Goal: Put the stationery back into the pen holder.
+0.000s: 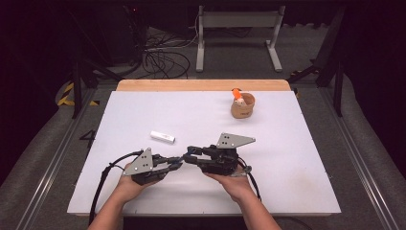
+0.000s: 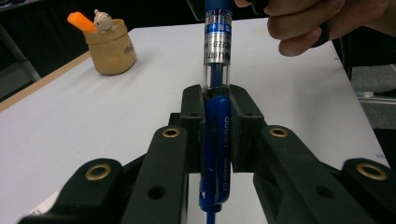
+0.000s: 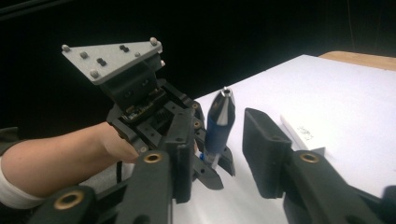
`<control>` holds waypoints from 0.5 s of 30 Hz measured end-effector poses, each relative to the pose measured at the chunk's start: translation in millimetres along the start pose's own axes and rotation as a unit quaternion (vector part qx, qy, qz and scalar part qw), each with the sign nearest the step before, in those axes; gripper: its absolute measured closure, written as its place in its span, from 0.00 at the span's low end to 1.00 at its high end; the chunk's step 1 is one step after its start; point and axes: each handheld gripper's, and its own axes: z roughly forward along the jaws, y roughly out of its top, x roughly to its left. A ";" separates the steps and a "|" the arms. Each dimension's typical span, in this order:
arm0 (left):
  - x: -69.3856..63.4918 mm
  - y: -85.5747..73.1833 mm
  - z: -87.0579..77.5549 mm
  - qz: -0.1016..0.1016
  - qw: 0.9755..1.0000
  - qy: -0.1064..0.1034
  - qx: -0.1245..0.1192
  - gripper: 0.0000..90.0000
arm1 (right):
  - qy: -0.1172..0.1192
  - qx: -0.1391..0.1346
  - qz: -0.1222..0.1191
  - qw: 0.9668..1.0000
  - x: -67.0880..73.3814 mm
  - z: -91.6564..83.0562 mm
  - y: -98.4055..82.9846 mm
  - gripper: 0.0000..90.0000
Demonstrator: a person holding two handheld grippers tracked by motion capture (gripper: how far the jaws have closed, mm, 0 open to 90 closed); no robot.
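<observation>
In the high view the blue pen (image 1: 182, 160) is almost lost: only a dark sliver shows where the tips of the left gripper (image 1: 173, 165) and the right gripper (image 1: 190, 154) meet, above the near middle of the white table (image 1: 287, 158).

The left gripper view makes it plain. The left gripper (image 2: 215, 105) is clamped on the pen (image 2: 216, 135), its two pads pressing the blue grip section from both sides; the clear barrel with its silver label runs up out of the frame, so that end is cut off, and the lower end passes out of sight below.

The right gripper view shows the pen (image 3: 219, 122) from the other side, its silver tip pointing up. It stands between the jaws of the right gripper (image 3: 223, 142), which are apart; the pen lies close to one jaw, probably without touching, though the angle leaves that unsure. The far pad is clearly off it.

By count: one pen, two grippers, one white eraser-like block (image 1: 163, 137) lying just beyond the left gripper, and one tan cup (image 1: 243, 106) at the far right, holding an orange piece (image 2: 80, 21) and a small figure (image 2: 102, 19), too small to identify.
</observation>
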 end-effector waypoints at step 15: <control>2.7 -1.5 3.2 -0.029 0.999 0.012 0.012 0.75 | -0.015 -0.001 -0.002 1.000 -1.1 -1.2 -2.0 0.89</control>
